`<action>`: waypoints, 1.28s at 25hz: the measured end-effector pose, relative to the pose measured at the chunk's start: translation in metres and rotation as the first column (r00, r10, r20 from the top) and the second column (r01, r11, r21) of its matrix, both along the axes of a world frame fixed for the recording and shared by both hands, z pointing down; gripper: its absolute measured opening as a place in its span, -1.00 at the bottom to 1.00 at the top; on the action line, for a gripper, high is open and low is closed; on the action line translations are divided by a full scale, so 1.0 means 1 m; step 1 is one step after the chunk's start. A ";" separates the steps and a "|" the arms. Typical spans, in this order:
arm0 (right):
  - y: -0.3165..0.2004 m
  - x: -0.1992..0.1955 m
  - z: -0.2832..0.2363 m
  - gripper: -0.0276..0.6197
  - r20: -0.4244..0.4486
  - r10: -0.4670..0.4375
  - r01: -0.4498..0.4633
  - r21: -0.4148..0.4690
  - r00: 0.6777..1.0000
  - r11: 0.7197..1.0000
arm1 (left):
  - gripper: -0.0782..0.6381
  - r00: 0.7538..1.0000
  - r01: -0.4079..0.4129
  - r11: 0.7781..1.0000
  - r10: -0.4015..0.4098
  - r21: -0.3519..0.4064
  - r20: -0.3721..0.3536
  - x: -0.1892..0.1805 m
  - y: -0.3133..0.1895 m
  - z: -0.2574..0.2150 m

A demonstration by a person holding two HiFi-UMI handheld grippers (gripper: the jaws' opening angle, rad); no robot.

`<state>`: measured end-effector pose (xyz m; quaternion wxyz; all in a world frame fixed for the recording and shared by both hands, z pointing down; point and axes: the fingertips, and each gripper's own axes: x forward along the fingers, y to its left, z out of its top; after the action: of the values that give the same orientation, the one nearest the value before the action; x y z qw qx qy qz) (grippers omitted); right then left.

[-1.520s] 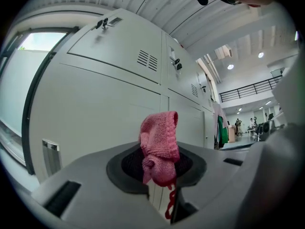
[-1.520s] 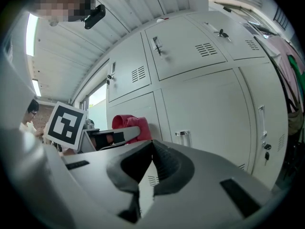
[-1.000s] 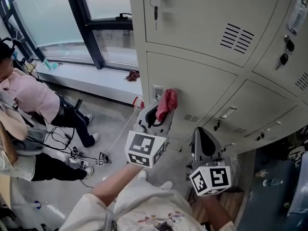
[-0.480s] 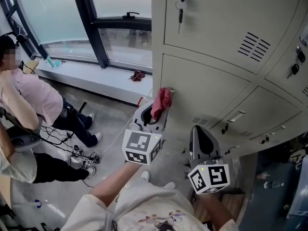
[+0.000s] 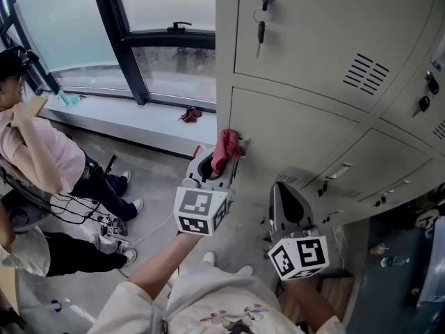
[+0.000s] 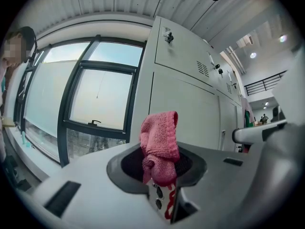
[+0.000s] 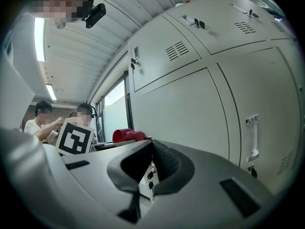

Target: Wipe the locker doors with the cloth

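I seem to be working in the locker area of an office or lab building. In front of me stands a bank of pale grey metal locker doors (image 5: 299,124) with vent slots (image 5: 365,72) and keys (image 5: 261,19) hanging in a lock. Beside them are tall dark-framed windows (image 5: 69,26). Cables (image 5: 104,221) lie on the bare concrete floor (image 5: 149,186), people (image 5: 49,152) sit nearby, and strip lights (image 7: 39,39) run along a ribbed ceiling (image 7: 86,51).

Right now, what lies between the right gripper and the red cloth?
Nothing. In the head view, the gap from the right gripper to the cloth in the left gripper shows only bare locker door behind.
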<state>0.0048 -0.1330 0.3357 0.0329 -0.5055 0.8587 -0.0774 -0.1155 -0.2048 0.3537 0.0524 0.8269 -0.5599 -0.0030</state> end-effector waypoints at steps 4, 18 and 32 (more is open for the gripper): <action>-0.003 0.001 0.000 -0.90 0.001 0.012 -0.012 -0.003 1.000 1.000 | -0.51 1.000 -0.012 1.000 0.012 0.000 0.002 0.002 -0.005 0.002; 0.000 0.009 0.000 -0.90 -0.003 0.034 -0.034 -0.003 0.999 0.999 | -0.51 0.999 -0.029 0.999 0.028 0.014 0.020 0.010 -0.007 0.001; 0.007 0.031 0.005 -0.90 0.000 0.064 -0.064 -0.017 0.998 0.998 | -0.51 0.998 -0.049 0.999 0.048 0.013 0.027 0.030 -0.004 0.000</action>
<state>0.0359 -0.1257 0.3407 0.0313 -0.5329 0.8415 -0.0835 -0.0857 -0.2083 0.3541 0.0394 0.8406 -0.5403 0.0056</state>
